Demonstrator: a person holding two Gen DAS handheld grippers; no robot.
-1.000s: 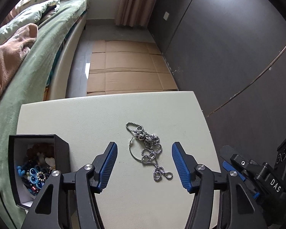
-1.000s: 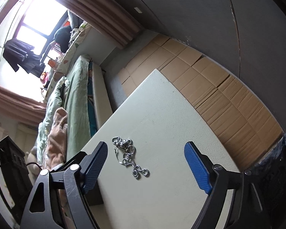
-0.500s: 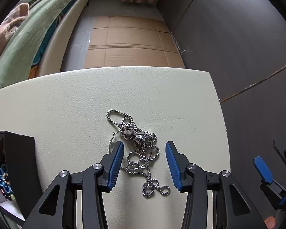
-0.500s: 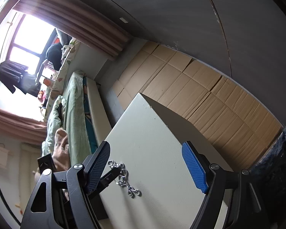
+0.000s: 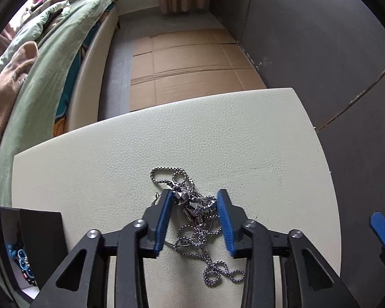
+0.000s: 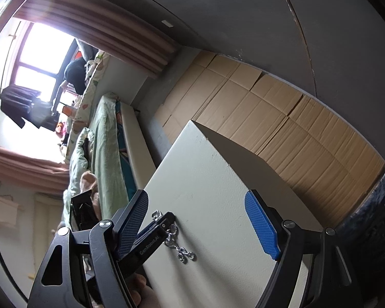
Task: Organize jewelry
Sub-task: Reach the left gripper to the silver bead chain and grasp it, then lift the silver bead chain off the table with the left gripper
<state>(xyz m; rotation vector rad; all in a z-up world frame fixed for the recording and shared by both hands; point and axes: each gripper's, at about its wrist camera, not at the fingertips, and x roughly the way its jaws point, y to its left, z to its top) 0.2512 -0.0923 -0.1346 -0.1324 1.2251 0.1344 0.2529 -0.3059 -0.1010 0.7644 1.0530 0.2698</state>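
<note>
lying in a heap on the pale table [image 5: 243, 133], the silver chain [image 5: 197, 220] sits near the table's near edge, toward its right side. its faceted pendant [image 5: 183, 197] rests at the top of the heap, and a loose tail of links curls back toward the camera.

the left gripper [image 5: 193, 205] points steeply down over the heap. its blue pads [image 5: 224, 218] stand on either side of the pendant and the knotted middle of the chain. the jaws have just been closing, with the chain between them. the left pad looks to be at the pendant's edge, but the right pad shows a sliver of table beside the links, so the pads do not yet press the chain: not clenched on it.

a black box [image 5: 38, 241] stands at the table's left edge, just beside the left gripper. blue beads [image 5: 21, 256] show inside it.

the right gripper [image 6: 196, 220] hangs above the table, apart from the chain [image 6: 178, 241], jaws spread wide with nothing between them. in the right wrist view the left gripper [image 6: 164, 224] comes in from the lower left, its tip down on the chain. one blue pad of the right gripper [image 5: 382, 232] shows at the right edge of the left wrist view.

beyond the table lie flat cardboard [image 5: 187, 64] on the floor, a bed [image 5: 51, 59] with green covers on the left, and a dark wall [image 5: 320, 38] on the right.
</note>
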